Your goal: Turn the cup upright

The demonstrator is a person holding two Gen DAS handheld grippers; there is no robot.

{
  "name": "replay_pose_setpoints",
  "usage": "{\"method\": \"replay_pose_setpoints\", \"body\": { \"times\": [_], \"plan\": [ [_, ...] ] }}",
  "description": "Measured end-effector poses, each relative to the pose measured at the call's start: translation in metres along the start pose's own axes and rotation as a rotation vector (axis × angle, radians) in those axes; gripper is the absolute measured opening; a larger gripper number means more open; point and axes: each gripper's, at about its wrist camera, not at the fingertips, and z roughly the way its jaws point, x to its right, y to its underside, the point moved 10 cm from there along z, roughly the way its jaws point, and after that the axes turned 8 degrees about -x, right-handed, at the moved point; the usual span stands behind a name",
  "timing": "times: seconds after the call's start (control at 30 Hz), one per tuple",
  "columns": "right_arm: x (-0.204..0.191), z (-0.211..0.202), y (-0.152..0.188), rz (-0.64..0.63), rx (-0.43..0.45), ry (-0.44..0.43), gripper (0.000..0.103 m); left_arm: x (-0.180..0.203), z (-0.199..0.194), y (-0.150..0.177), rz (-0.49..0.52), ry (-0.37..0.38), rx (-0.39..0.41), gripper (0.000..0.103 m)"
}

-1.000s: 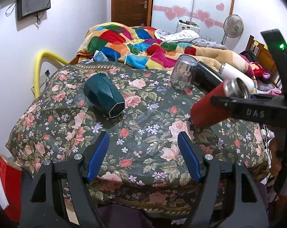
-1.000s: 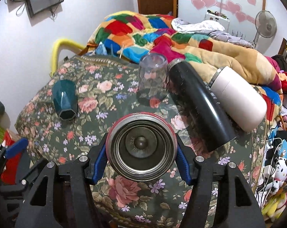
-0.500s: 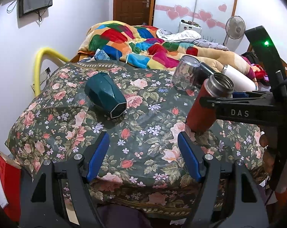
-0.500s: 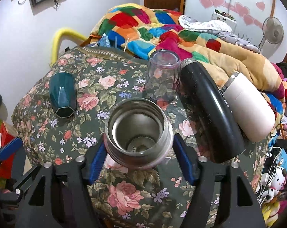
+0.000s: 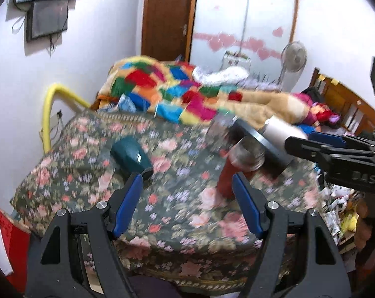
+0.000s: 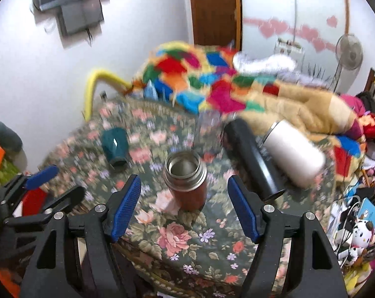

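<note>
A red cup with a steel rim [image 6: 187, 183] stands upright, mouth up, on the floral tablecloth [image 6: 177, 238]. It also shows in the left wrist view [image 5: 237, 168]. My right gripper [image 6: 185, 211] is open and pulled back from the red cup, nothing between its blue pads. My left gripper [image 5: 187, 206] is open and empty over the near part of the table. A dark green faceted cup [image 5: 131, 157] lies on its side at the left, also in the right wrist view [image 6: 114, 146].
A clear glass jar [image 6: 208, 131], a black flask [image 6: 252, 159] and a white flask [image 6: 294, 149] lie at the back right of the table. A bed with a patchwork quilt [image 6: 202, 79] is behind. The table edge is close below both grippers.
The right gripper tilted the red cup upright, set it on the cloth, opened and drew back. The left gripper rose slightly and stayed open.
</note>
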Motion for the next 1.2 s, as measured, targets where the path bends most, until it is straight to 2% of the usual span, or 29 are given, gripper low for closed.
{"method": "replay_pose_setpoints", "body": {
  "times": [0.1,0.2,0.33,0.43,0.57,0.7,0.77,0.83,1.2],
  "plan": [
    [0.002,-0.053,-0.010,0.007,0.128,0.004,0.069,0.016,-0.037,-0.017,0.031,0.009,0.093,0.074],
    [0.000,-0.112,-0.016,0.008,0.275,0.025,0.069,0.031,-0.079,-0.031,0.044,0.030,0.197,0.078],
    [-0.007,-0.168,-0.013,0.007,0.419,0.038,0.069,0.046,-0.135,-0.044,0.051,0.055,0.329,0.081],
    [-0.015,-0.206,-0.006,0.007,0.516,0.052,0.070,0.055,-0.173,-0.047,0.059,0.051,0.418,0.085],
    [-0.026,-0.233,0.005,0.004,0.594,0.059,0.074,0.062,-0.210,-0.041,0.061,0.044,0.498,0.089],
    [-0.031,-0.239,0.013,0.013,0.627,0.076,0.077,0.063,-0.226,-0.035,0.058,0.015,0.530,0.093],
    [-0.030,-0.238,0.016,0.016,0.628,0.093,0.087,0.062,-0.229,-0.031,0.056,0.002,0.537,0.098],
    [-0.026,-0.240,0.021,0.025,0.631,0.107,0.102,0.063,-0.231,-0.028,0.055,0.000,0.538,0.102],
    [-0.017,-0.232,0.032,0.055,0.595,0.121,0.103,0.063,-0.231,-0.018,0.038,-0.016,0.514,0.103]
  ]
}}
